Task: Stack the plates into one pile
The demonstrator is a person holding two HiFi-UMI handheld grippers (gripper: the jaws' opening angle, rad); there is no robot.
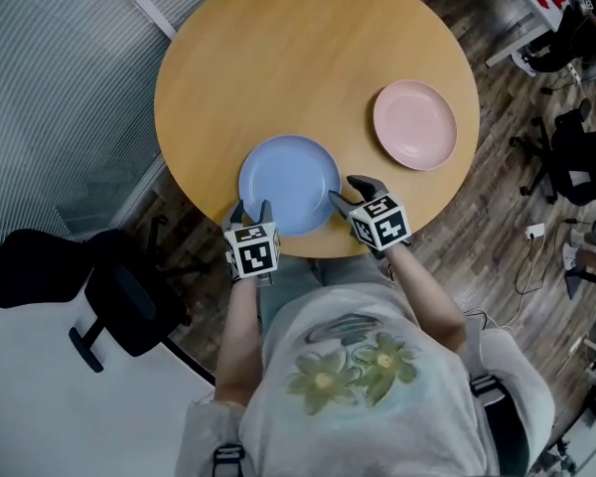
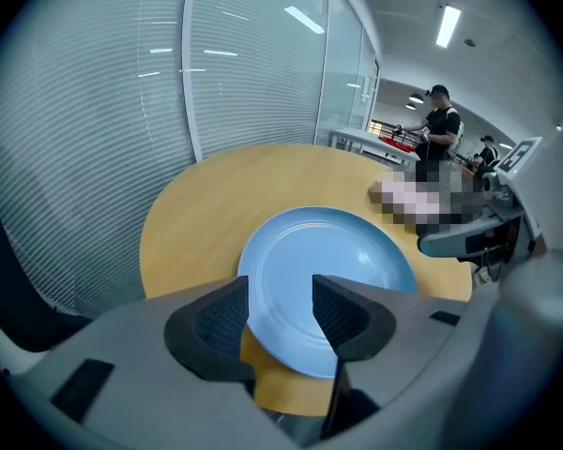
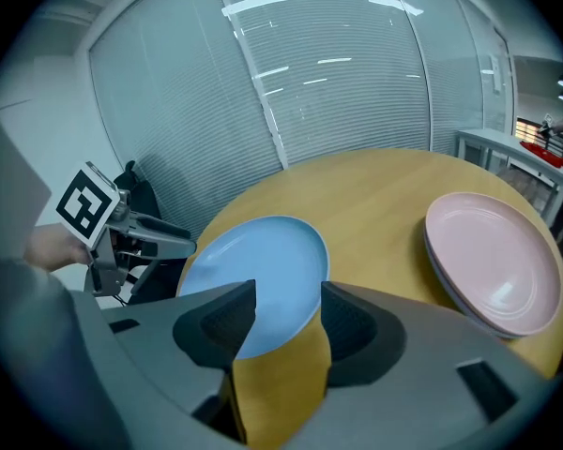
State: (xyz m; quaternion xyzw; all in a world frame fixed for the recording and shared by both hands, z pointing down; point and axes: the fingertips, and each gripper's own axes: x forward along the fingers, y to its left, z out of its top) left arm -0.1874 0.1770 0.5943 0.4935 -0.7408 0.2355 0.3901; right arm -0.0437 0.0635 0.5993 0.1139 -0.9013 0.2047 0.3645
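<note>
Left hand-held gripper (image 1: 252,210) and right hand-held gripper (image 1: 346,191) hover at the round worktop's (image 1: 278,58) near edge, jaws apart, gripping nothing, flanking the blue plate (image 1: 288,182). Farther right, apart from it, lies the pink plate (image 1: 414,124).

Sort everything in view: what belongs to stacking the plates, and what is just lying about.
For the job: blue plate, pink plate, left gripper and right gripper, both open.
Just about: round table under them, black office chair, person in the background.
</note>
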